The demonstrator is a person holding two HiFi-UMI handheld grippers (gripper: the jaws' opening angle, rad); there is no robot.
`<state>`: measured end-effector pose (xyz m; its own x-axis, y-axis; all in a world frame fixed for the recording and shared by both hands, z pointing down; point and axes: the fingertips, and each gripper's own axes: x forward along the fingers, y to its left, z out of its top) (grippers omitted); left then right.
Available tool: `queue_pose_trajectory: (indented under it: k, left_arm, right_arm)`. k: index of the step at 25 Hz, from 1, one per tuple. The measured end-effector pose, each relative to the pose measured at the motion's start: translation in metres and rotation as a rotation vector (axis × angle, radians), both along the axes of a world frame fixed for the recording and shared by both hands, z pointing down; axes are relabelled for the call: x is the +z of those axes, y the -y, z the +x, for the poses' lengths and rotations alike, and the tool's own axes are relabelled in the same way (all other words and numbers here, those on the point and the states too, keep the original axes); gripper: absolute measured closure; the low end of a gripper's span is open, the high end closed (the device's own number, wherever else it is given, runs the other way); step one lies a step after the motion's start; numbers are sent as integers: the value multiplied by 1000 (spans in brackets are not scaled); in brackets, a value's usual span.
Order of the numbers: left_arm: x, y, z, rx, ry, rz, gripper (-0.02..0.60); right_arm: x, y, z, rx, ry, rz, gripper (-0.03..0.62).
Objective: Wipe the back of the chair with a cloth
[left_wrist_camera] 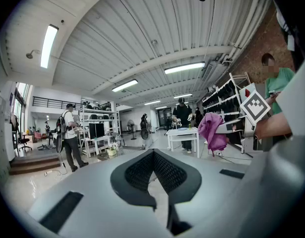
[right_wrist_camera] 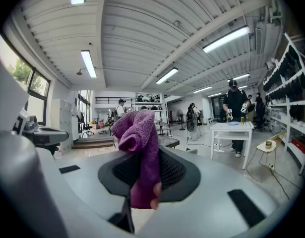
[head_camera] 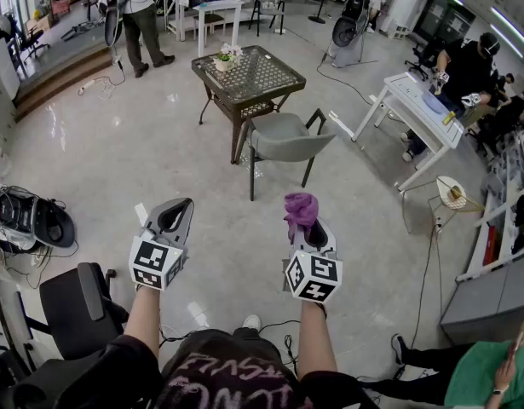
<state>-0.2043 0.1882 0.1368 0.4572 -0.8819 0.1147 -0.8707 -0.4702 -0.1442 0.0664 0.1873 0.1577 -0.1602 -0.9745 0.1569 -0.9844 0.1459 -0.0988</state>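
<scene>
Glossy pale floor [head_camera: 151,156] with a grey moulded chair [head_camera: 285,136] beside a dark table [head_camera: 249,75], its top apparently mesh. Right hand-held gripper [head_camera: 308,228] pinches a crumpled, fuzzy purple cloth [head_camera: 301,209], well apart from the chair. Left hand-held gripper [head_camera: 176,213] is closed and empty.

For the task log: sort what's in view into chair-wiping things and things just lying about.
For the job:
purple cloth, clamped in the right gripper
grey chair
left gripper, shut and empty

Just lying about:
mesh-top table
potted plant
black office chair
white table
fan
</scene>
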Motion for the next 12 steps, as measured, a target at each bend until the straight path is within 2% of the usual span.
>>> queue_pose_trajectory:
  k: [12]
  left_arm:
    - [1, -21, 3, 50, 7, -8, 572]
  right_arm:
    - [-5, -36, -5, 32, -5, 15, 502]
